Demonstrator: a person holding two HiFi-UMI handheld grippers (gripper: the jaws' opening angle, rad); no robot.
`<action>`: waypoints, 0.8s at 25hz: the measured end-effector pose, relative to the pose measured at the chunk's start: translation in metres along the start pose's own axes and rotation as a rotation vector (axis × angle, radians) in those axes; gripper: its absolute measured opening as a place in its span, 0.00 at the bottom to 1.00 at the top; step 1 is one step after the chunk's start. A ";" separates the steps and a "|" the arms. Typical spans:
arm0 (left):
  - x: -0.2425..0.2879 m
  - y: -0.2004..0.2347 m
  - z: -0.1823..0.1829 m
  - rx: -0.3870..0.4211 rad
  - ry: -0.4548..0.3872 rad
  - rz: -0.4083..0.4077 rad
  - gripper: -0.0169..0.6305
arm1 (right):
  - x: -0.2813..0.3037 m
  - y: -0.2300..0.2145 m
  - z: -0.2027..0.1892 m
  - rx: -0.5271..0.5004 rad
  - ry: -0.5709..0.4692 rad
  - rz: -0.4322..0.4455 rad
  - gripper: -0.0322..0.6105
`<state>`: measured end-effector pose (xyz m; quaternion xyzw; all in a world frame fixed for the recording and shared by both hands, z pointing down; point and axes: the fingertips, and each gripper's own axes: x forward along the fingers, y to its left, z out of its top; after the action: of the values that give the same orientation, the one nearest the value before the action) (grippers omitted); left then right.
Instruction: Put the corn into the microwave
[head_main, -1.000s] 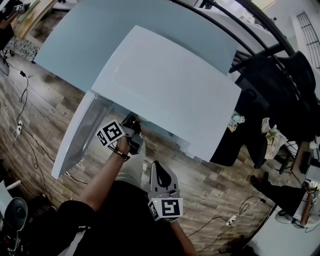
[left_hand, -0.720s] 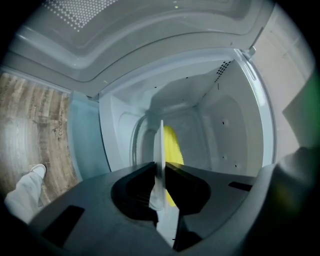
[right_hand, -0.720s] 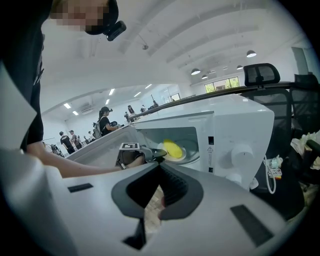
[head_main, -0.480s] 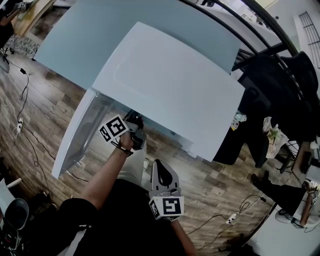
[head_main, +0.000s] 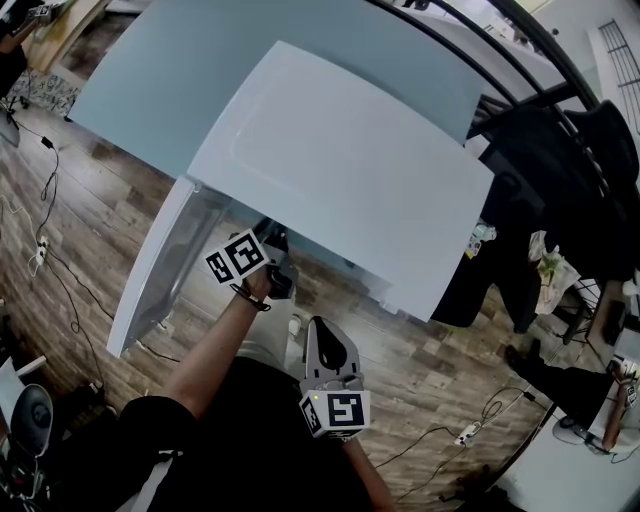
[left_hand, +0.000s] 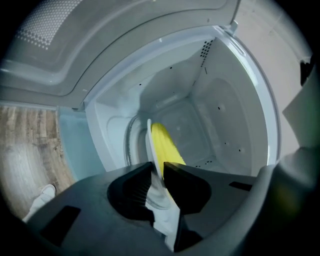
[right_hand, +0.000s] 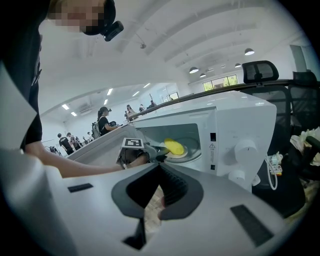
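My left tongs (left_hand: 159, 169) pinch the rim of the plate (left_hand: 148, 142) and reach inside the open microwave (left_hand: 220, 110). The corn (left_hand: 164, 145) lies on that plate just ahead of the tips, with its long axis running away from them. My right tongs (right_hand: 160, 167) are pressed together and empty, well back outside the cavity, so the left hand is nearer.

bright, even light; fisheye bending and dark corners.

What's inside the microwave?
A yellow corn lies on a white plate, and the left gripper reaches in, holding the plate's rim. Whatever is under the plate is covered.
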<state>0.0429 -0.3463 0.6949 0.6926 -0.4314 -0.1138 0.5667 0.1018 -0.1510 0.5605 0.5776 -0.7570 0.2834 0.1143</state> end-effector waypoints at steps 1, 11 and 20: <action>-0.001 0.000 -0.001 0.025 0.007 0.005 0.11 | 0.000 0.001 -0.001 -0.001 0.001 0.002 0.06; -0.004 0.002 -0.010 0.319 0.101 0.062 0.21 | -0.002 0.003 -0.006 -0.001 0.006 -0.002 0.06; -0.005 0.000 -0.018 0.611 0.255 0.073 0.27 | -0.001 0.007 -0.004 -0.005 0.005 0.001 0.06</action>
<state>0.0517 -0.3305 0.6998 0.8234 -0.3956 0.1288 0.3859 0.0953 -0.1470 0.5615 0.5760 -0.7579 0.2828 0.1175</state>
